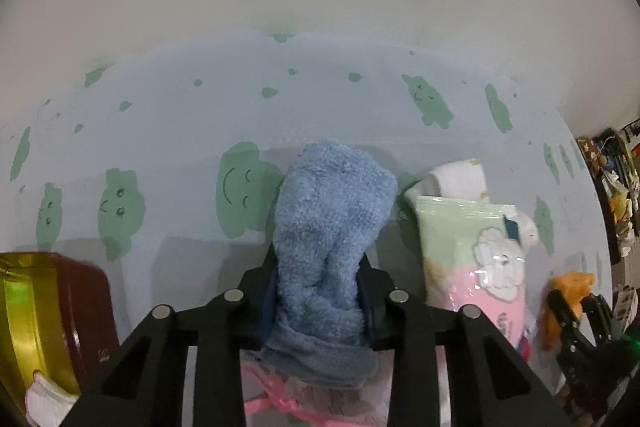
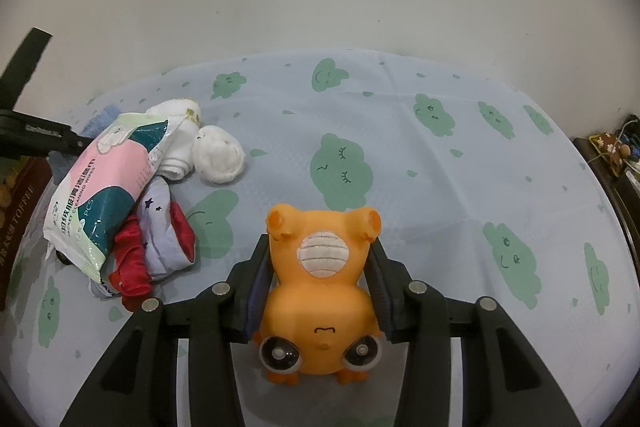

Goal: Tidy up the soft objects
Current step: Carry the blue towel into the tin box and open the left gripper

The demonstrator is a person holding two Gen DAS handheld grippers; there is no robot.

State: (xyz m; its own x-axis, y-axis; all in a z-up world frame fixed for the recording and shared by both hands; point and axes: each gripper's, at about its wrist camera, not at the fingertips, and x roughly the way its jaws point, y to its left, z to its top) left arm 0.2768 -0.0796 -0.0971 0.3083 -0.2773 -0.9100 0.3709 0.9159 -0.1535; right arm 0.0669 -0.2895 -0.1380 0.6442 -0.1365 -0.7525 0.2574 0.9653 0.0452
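My left gripper [image 1: 318,267] is shut on a fluffy blue towel [image 1: 328,211] and holds it up over the table. My right gripper [image 2: 320,259] is shut on an orange plush toy [image 2: 320,279], held upside down with its belly patch facing me. A pile of soft things lies left of the right gripper: a pack of wipes [image 2: 108,183], rolled white socks [image 2: 218,155], and a red and lavender cloth [image 2: 156,247]. The wipes pack [image 1: 468,251] and white socks [image 1: 456,179] also show in the left wrist view, right of the towel.
The table has a pale blue cloth [image 2: 440,187] with green cloud faces, against a white wall. A dark red and gold tin [image 1: 48,315] stands at the left. Pink ribbon [image 1: 276,399] shows below the towel. Clutter sits past the table's right edge [image 2: 612,147].
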